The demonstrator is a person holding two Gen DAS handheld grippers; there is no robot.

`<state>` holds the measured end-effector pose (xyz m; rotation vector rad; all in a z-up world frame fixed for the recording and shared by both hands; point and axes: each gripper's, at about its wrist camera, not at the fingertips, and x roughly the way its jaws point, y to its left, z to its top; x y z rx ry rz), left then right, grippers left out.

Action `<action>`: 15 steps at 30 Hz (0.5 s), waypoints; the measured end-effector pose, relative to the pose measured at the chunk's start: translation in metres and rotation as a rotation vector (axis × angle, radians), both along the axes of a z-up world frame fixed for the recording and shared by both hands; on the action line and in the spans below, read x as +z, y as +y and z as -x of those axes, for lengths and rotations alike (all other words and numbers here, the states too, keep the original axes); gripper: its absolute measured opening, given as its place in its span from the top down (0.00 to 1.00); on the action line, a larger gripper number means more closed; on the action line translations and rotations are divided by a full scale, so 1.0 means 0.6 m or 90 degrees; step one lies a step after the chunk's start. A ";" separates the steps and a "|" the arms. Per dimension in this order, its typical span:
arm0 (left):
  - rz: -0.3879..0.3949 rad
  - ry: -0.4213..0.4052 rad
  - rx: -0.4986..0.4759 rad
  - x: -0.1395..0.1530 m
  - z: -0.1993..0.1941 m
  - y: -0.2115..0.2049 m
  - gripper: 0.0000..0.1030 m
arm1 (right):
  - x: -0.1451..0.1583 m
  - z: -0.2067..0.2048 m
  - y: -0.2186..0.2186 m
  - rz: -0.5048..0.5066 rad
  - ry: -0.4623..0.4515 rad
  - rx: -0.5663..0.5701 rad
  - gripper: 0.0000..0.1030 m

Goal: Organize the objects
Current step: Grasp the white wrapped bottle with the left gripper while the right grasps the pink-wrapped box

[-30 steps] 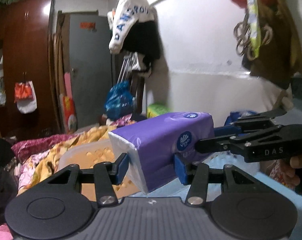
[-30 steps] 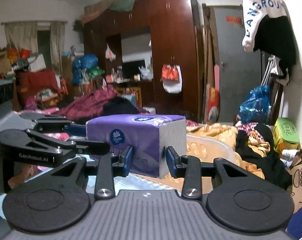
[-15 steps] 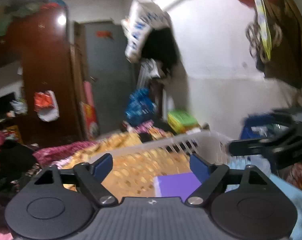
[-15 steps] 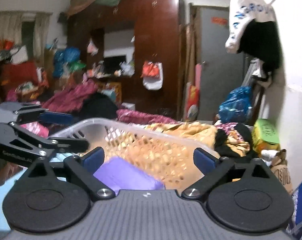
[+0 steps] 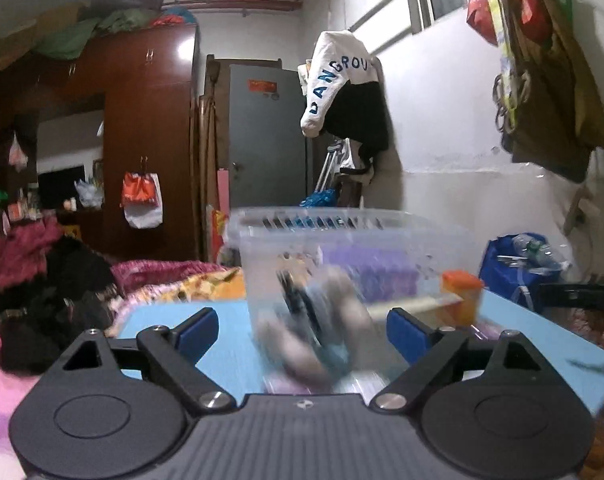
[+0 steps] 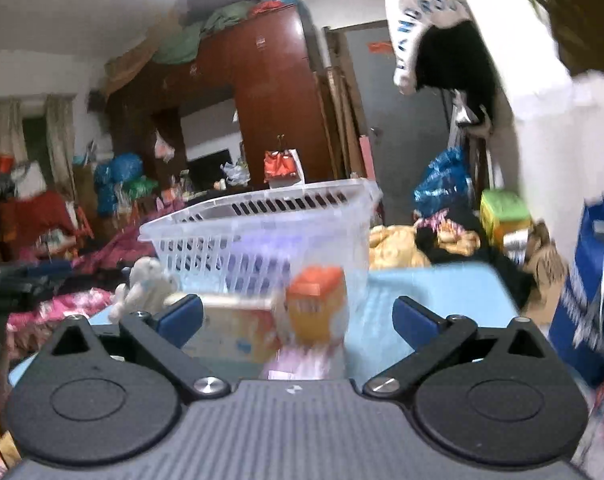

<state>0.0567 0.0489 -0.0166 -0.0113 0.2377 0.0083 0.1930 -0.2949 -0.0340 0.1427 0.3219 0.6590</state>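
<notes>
The purple tissue pack (image 5: 366,272) lies inside the clear slotted basket (image 5: 342,236) and shows through its wall; the right wrist view gives it as a purple glow (image 6: 262,250) in the basket (image 6: 262,216). My left gripper (image 5: 302,334) hangs back from the basket with its jaws opening; nothing is pressed between them. A blurred soft toy (image 5: 310,320) lies ahead of it. My right gripper (image 6: 298,320) is open and holds nothing. Ahead of it stand an orange-lidded jar (image 6: 316,308), a flat box (image 6: 234,332) and a white soft toy (image 6: 146,284).
Everything rests on a light blue table (image 5: 222,344). Beyond it is a bed with heaped clothes (image 5: 42,280), a dark wardrobe (image 5: 150,140) and a grey door (image 5: 266,136). A blue bag (image 6: 590,280) stands at the right by the white wall.
Both grippers have let go of the purple tissue pack, which now lies in the basket. Both have opened wide and drawn back and down from the basket.
</notes>
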 end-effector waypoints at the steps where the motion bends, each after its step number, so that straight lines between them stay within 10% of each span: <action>1: -0.003 0.002 -0.006 -0.010 0.011 -0.007 0.10 | -0.007 0.001 0.000 -0.001 0.006 0.000 0.00; 11: -0.092 0.012 0.005 -0.078 0.030 -0.067 0.10 | -0.025 -0.034 0.057 0.100 0.040 -0.003 0.02; 15: -0.093 0.014 0.011 -0.082 0.027 -0.067 0.13 | -0.039 -0.058 0.066 0.123 0.076 0.000 0.20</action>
